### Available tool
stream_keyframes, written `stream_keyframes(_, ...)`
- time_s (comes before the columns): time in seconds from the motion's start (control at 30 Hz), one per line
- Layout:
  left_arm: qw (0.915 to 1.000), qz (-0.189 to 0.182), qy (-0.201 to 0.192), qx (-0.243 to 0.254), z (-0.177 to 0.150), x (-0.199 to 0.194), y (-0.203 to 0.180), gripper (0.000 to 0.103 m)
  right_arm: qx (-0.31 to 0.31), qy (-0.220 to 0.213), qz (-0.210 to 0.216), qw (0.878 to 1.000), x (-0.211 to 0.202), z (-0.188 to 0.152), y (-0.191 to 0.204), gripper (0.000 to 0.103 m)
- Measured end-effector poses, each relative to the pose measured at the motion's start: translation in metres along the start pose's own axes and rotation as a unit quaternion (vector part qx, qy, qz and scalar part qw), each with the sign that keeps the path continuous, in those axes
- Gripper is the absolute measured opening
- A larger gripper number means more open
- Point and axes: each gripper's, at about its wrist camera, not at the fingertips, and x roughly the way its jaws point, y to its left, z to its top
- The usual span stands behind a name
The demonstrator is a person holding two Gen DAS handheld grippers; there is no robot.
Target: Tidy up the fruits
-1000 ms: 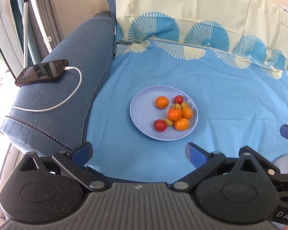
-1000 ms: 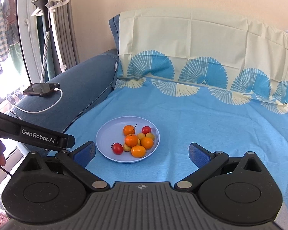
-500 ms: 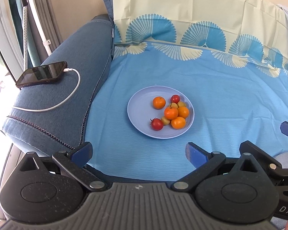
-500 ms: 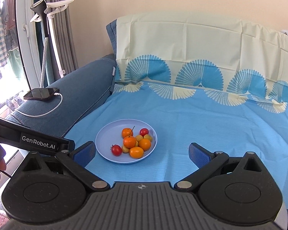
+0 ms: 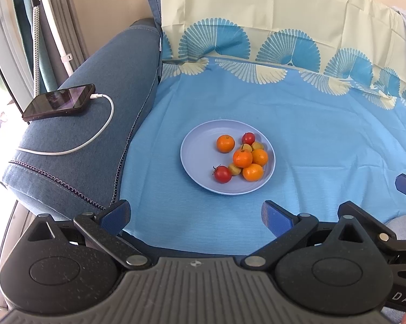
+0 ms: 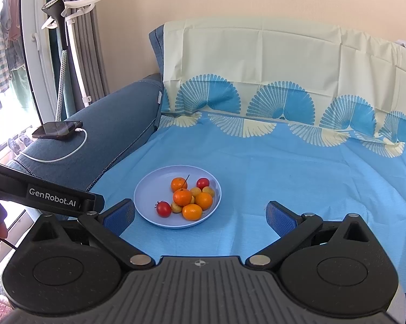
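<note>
The blue patterned sheet (image 6: 297, 167) covers the seat and backrest, giving the plate a flat, soft bed. To its left, the sofa armrest (image 5: 76, 135) carries a phone (image 5: 59, 102) on a white charging cable (image 5: 95, 135), well apart from the fruit and probably parked there to charge. The pale blue plate (image 5: 200, 159) sits near the middle of the sheet. All the fruit lies on it: mandarins (image 5: 242, 158), two red cherry tomatoes (image 5: 222, 174) and small yellow fruits (image 5: 234, 168), bunched toward the plate's right half, one mandarin slightly apart on the far side. This arrangement fits fruit either already gathered or awaiting sorting; the views do not settle which.

The left gripper (image 5: 196, 213) and right gripper (image 6: 200, 213) hover at the near edge, fingers spread wide, holding nothing.

Legible writing: "GenRobot.AI" on the left gripper's side in the right view; "DAS", cut off, at the left view's edge.
</note>
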Motion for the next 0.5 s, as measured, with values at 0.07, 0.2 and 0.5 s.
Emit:
stream_keyframes(0.07,1.0,0.0,0.001,0.0,0.0001,0.0004,0.0,0.103,0.0,0.002,0.0,1.0,0.0012,-0.0001,-0.0012,0.102)
stream_keyframes(0.2,1.0,-0.001,0.002,0.0,-0.0002,0.0012,-0.0003,0.103,0.0,0.002,0.0,1.0,0.0021,0.0002,-0.0014,0.102)
stream_keyframes(0.5,1.0,-0.001,0.003,0.0,-0.0003,0.0024,0.0004,0.103,0.0,0.003,-0.001,1.0,0.0032,-0.0013,-0.0011,0.102)
